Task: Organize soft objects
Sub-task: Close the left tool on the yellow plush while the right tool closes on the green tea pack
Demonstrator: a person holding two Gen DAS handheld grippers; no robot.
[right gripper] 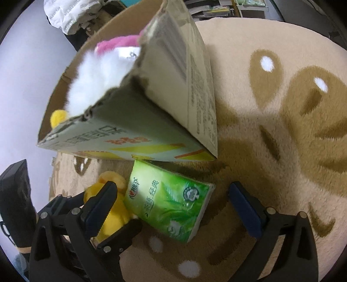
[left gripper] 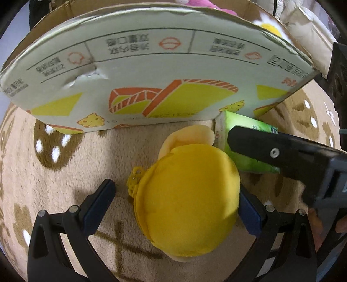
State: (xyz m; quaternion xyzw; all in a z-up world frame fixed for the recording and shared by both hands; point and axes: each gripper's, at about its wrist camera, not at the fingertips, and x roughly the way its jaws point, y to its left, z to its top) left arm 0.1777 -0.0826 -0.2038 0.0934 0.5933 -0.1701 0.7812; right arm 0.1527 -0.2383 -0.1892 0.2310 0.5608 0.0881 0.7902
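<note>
Left gripper (left gripper: 175, 202) fingers spread, straddling yellow plush (left gripper: 186, 201) on rug (left gripper: 65, 184) before cardboard box (left gripper: 151, 71). Right gripper (right gripper: 173, 206) fingers spread around green tissue pack (right gripper: 169, 201); long axis runs diagonally toward box corner.

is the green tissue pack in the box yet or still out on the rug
Out. The green tissue pack lies on the rug just outside the cardboard box, between the open right tool fingers.

Floor covered by a plush beige rug (right gripper: 249, 104), brown blotches with white dots. Pale wall (right gripper: 28, 76) at left. White padded jacket (right gripper: 69, 15) heaped behind. Cluttered shelves (right gripper: 219, 8) at far top. Dark speaker-like box (right gripper: 15, 195) standing at rug's edge.
</note>
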